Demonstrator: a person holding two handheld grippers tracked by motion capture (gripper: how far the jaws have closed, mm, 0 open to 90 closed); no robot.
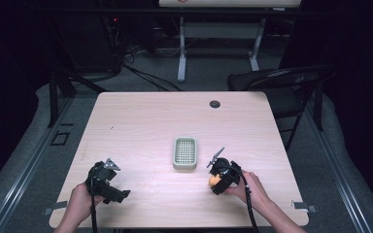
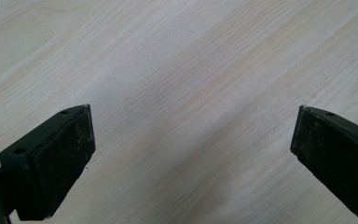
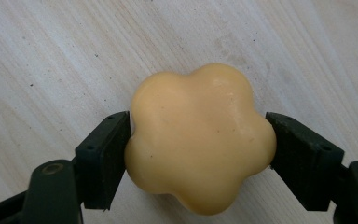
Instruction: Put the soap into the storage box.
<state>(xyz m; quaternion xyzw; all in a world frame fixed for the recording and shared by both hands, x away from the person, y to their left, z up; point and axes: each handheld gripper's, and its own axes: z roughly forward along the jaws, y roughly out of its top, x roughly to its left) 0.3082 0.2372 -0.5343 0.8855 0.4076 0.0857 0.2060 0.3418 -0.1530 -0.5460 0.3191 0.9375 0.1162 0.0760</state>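
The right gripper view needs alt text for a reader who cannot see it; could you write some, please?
A pale yellow, flower-shaped soap is pinched between the right gripper's two black jaws, just above a light wooden table.

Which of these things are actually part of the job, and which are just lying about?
Part of the job:
- flower-shaped soap, pinched in the right claw
- green soap dish, probably its destination

Just lying about:
- left claw, open over bare table
- black chair
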